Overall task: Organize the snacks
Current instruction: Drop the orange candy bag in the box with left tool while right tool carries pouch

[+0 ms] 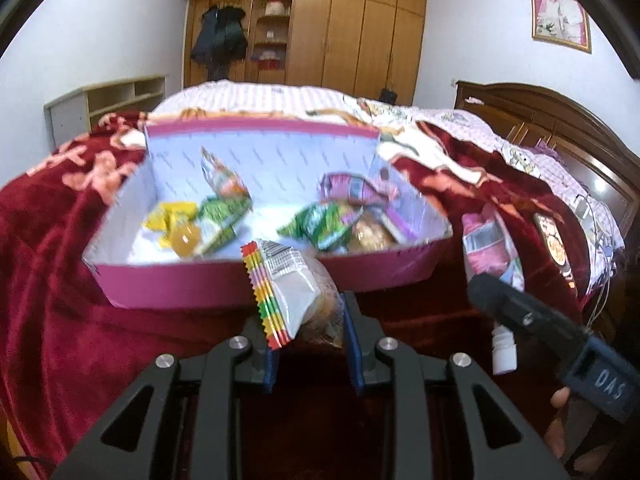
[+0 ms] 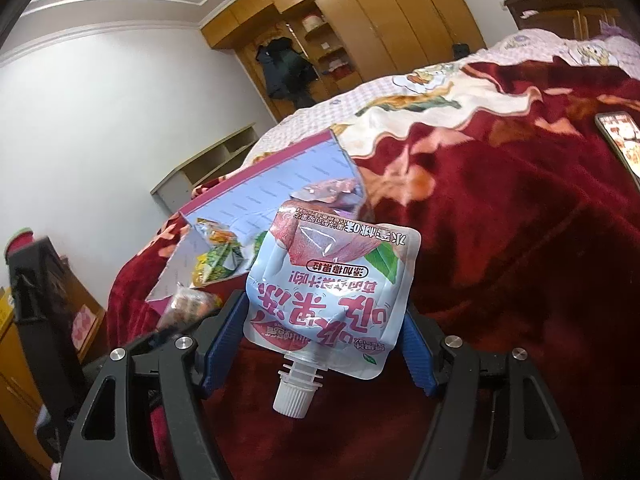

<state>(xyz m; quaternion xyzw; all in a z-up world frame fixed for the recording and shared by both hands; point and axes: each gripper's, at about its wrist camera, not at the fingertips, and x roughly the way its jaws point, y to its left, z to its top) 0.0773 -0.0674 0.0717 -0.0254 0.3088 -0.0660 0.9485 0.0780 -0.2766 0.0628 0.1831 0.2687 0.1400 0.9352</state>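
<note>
Glossy plastic jelly pouch (image 2: pixel 332 280); plush velvety red blanket (image 2: pixel 500 240); smooth cardboard box (image 1: pixel 256 280); polished wood wardrobe (image 1: pixel 344 24).

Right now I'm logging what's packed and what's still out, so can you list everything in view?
box: one, magenta outside, pale lining, on the red blanket
packets in the box: several, green, yellow, pink, gold; exact count unclear
clear packet with striped edge: one, held in front of the box
spouted jelly pouch: one, pink and white, white cap toward the camera, held right of the box
blanket: one, dark red with flowers, over the bed
phone: one, on the blanket, far right
wardrobe: wooden, back wall
framed photo: one, on the wall
left gripper: jaws shut on the clear packet
right gripper: jaws shut on the pouch
</note>
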